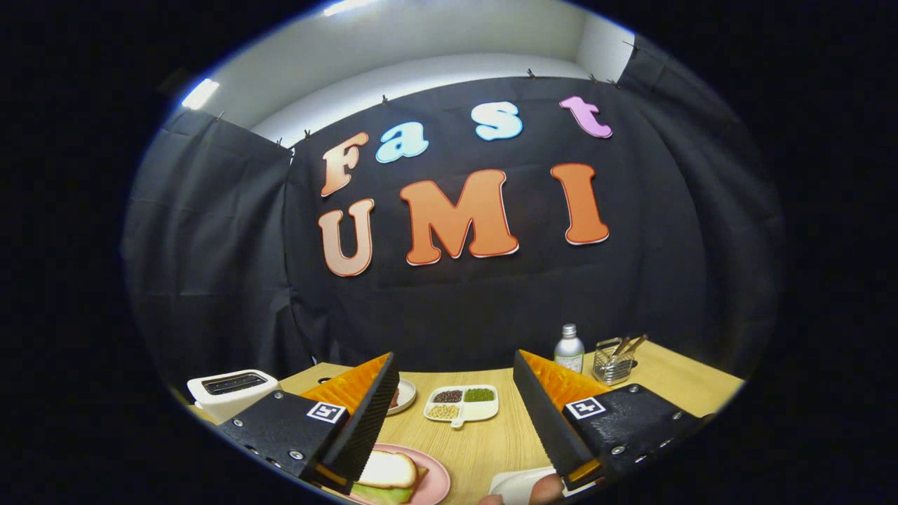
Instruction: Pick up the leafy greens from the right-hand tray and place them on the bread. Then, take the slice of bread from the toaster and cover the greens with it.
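A pink plate (436,480) lies on the wooden table under my left finger. On it a slice of bread (387,468) rests on top of leafy greens (382,494); the finger hides part of both. The white toaster (231,390) stands at the far left beyond that finger, its top slot dark. A white tray (515,484) sits by the base of my right finger, with something reddish at its near edge. My gripper (454,358) hangs open above the table, with nothing between its fingers.
Ahead between the fingers sits a white divided dish (463,404) of beans and seeds. A small plate (405,395) peeks from behind the left finger. A bottle (569,348) and a wire basket (612,362) of utensils stand at the back right.
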### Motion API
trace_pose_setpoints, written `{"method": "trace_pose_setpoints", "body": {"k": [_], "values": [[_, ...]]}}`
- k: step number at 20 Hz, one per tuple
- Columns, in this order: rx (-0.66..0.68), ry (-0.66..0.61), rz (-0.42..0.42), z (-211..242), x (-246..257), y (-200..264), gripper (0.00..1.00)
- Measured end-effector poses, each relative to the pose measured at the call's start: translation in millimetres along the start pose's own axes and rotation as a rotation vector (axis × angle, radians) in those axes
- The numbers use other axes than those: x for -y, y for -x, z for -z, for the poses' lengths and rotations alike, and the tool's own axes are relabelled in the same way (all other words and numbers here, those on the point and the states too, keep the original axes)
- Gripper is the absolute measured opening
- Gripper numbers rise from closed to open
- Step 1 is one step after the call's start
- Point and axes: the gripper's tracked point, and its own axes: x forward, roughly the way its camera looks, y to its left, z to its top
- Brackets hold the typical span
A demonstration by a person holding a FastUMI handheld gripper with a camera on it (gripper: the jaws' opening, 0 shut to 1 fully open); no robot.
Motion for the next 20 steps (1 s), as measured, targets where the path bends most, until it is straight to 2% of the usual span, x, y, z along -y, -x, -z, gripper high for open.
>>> {"method": "trace_pose_setpoints", "body": {"k": [4, 6, 16, 20], "values": [[0.088, 0.064, 0.052, -27.0, 3.0, 11.1, 0.98], [0.113, 0.085, 0.052, -32.6, -1.5, 13.2, 0.98], [0.131, 0.121, -0.011, -24.7, -26.7, 3.8, 0.98], [0.139, 0.115, -0.012, -22.3, -26.7, -2.3, 0.98]]}}
